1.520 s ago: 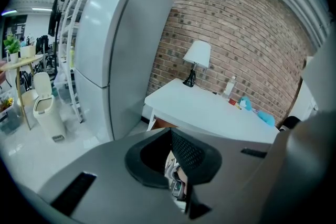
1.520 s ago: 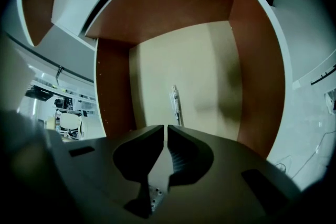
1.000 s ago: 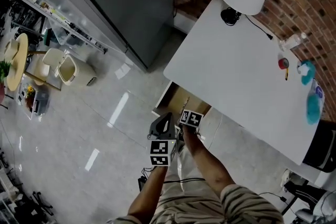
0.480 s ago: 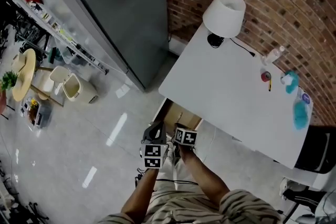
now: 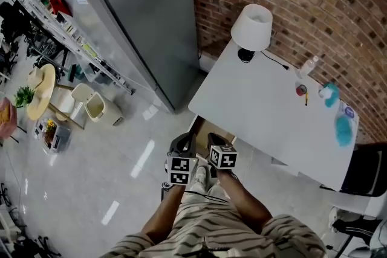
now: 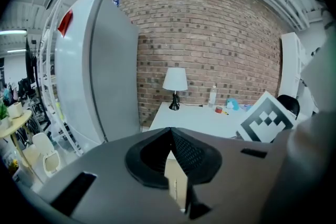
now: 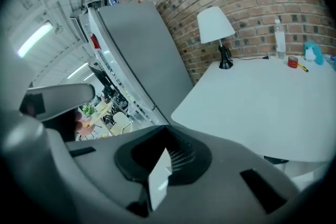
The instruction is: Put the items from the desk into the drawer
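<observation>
The white desk [image 5: 266, 112] stands against the brick wall, with its open drawer [image 5: 208, 129] showing a tan inside at the near corner. Along the desk's far side lie a clear bottle [image 5: 308, 64], a red tape roll [image 5: 300, 90], a thin yellow pen [image 5: 306, 97] and blue items [image 5: 342, 129]. The same things show small in the right gripper view, the bottle [image 7: 279, 38] and the tape roll [image 7: 292, 62] among them. My left gripper [image 5: 182, 144] and right gripper [image 5: 216, 141] hang side by side in front of the drawer, far from the items. Both are shut and hold nothing.
A white table lamp [image 5: 253, 27] with a black base and cord stands at the desk's left end. A tall grey cabinet [image 5: 139, 27] rises left of the desk. Shelving and small bins [image 5: 91, 107] line the left. A black chair [image 5: 366, 172] is at the right.
The head view has swung, so the desk sits smaller and farther right. Both grippers stay close together before the drawer, a little nearer my body.
</observation>
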The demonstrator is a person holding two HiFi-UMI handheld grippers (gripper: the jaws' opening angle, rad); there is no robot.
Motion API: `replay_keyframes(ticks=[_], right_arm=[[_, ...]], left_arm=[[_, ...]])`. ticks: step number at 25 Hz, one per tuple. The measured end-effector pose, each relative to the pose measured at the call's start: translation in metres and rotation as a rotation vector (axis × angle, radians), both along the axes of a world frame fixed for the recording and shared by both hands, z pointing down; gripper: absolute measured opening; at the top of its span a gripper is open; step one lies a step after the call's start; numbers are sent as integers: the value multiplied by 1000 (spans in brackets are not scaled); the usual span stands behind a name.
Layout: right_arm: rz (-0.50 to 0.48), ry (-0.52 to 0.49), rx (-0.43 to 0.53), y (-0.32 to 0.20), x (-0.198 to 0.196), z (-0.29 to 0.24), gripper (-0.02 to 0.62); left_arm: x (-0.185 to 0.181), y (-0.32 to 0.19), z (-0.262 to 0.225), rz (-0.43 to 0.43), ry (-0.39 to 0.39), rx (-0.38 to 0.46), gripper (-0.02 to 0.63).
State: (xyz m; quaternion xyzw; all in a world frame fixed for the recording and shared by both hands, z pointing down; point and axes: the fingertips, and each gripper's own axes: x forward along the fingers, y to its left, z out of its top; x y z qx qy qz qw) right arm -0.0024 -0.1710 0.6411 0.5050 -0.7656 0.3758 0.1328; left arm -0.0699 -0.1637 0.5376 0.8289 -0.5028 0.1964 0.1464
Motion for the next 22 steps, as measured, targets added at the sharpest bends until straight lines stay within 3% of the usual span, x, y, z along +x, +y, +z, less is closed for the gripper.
replay_keyframes(ticks=[9,22], right_arm=[[28,-51,135,-5,16,-83,11],[75,-27,411,-11,52,-201,12]], left_arm=[[15,-1,-60,51,-33,89,5],[47,-6,-127,94,21,201,3]])
